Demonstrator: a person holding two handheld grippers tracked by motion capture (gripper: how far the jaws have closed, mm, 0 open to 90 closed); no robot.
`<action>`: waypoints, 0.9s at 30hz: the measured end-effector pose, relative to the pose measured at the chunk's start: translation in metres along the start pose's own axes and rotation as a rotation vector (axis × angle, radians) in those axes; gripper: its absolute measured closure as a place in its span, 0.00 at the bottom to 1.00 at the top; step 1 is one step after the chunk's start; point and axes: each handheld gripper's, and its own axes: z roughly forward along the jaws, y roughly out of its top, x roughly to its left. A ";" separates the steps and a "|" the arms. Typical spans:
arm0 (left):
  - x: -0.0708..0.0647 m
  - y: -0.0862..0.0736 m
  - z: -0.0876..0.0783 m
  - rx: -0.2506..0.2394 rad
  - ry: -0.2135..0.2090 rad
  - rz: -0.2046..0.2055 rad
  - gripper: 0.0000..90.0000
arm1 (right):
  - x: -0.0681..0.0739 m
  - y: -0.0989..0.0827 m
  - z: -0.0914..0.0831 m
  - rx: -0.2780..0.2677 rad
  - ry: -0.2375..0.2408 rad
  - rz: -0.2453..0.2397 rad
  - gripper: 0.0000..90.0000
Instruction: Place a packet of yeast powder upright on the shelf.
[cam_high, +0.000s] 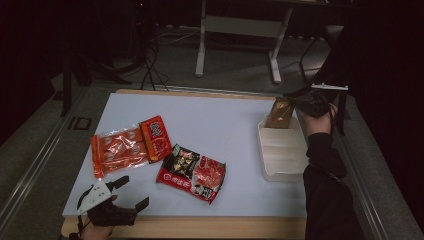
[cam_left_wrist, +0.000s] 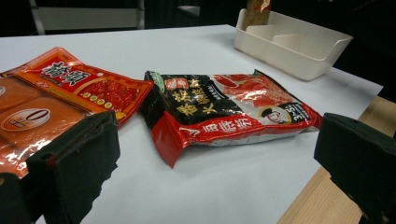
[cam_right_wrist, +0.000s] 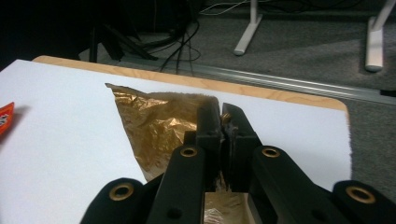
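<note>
Over the white bin (cam_high: 280, 160), right gripper (cam_right_wrist: 220, 116) pinches the gold packet (cam_right_wrist: 159, 121)

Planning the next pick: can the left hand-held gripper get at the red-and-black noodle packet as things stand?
Probably yes. The left hand-held gripper is open and holds nothing, and the red-and-black noodle packet lies flat just ahead of it, with bare white table top between. The orange snack packet sits off to one side.

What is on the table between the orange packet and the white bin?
In the high view, a red-and-black packet lies between the orange packet and the white bin; the table around it is bare.
</note>
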 end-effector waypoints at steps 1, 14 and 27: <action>0.000 0.000 0.000 0.000 0.000 0.001 0.01 | -0.001 -0.001 -0.001 -0.002 0.005 0.003 0.94; 0.000 0.000 0.000 0.004 -0.001 0.004 0.01 | 0.012 0.008 -0.016 -0.013 -0.069 -0.021 0.64; 0.000 0.001 0.002 0.006 -0.011 0.007 0.01 | 0.041 0.015 -0.044 -0.084 -0.029 -0.056 0.47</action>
